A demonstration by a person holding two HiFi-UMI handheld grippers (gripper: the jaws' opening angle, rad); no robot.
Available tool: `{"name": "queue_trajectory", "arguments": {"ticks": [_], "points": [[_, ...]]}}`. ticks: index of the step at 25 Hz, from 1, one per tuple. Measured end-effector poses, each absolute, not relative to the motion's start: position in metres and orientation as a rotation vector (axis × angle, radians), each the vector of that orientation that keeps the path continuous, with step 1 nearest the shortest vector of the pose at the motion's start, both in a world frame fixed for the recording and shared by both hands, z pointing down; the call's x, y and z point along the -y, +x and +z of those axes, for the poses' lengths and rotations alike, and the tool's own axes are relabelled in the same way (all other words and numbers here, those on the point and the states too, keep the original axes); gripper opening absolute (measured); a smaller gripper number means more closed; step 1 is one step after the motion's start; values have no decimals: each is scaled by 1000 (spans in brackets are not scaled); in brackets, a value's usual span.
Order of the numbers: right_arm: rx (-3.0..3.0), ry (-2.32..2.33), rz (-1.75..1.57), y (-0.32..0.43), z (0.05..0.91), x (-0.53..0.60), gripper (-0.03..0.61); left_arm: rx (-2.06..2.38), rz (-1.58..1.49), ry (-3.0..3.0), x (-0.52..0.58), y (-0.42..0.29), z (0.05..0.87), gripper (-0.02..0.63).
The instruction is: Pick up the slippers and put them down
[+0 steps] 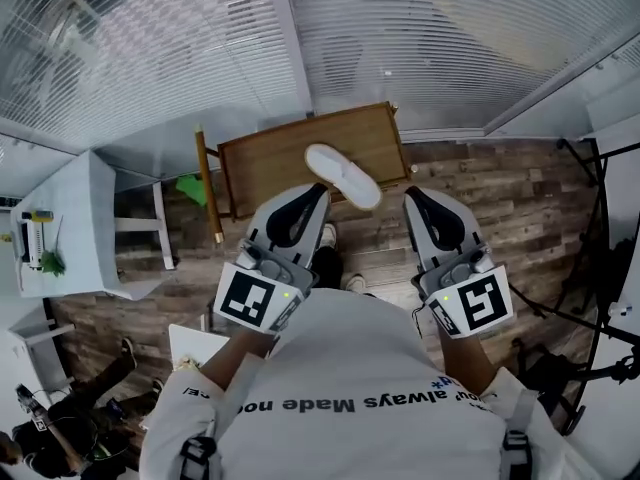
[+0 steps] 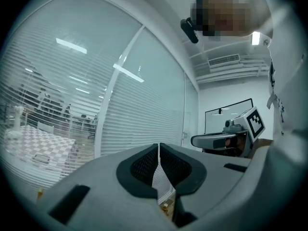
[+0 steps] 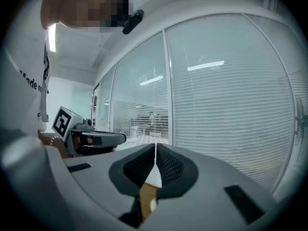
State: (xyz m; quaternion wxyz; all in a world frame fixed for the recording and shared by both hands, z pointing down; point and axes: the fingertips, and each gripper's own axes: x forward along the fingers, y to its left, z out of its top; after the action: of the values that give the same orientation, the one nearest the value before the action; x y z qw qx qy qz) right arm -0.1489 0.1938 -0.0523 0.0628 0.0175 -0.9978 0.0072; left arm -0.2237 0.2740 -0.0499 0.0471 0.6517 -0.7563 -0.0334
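On the left stands a white desk (image 1: 85, 208). Right of it, my left gripper (image 1: 315, 193) reaches toward the wooden table (image 1: 265, 163), its jaws pressed together with nothing between them. One white slipper (image 1: 343, 175) lies slantwise on the near right part of that table, just beyond my two gripper tips and between them. My right gripper (image 1: 411, 196) is also closed and empty, over the plank floor (image 1: 500, 183).
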Motion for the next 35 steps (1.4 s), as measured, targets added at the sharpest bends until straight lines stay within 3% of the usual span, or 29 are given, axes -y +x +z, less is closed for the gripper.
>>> {"name": "queue_trajectory", "arguments": {"ticks": [13,31,35], "points": [[3025,129,-11,-248,-59,-164,15,2247,-79,2083,-238,-325,-51,20],[2964,163,116,-260,-13,-114,18,2191,-5,2017,-194,-355,3,21],[2904,188,197,-256,21,-106,45,2116,34,1975,-189,-359,41,82]]}}
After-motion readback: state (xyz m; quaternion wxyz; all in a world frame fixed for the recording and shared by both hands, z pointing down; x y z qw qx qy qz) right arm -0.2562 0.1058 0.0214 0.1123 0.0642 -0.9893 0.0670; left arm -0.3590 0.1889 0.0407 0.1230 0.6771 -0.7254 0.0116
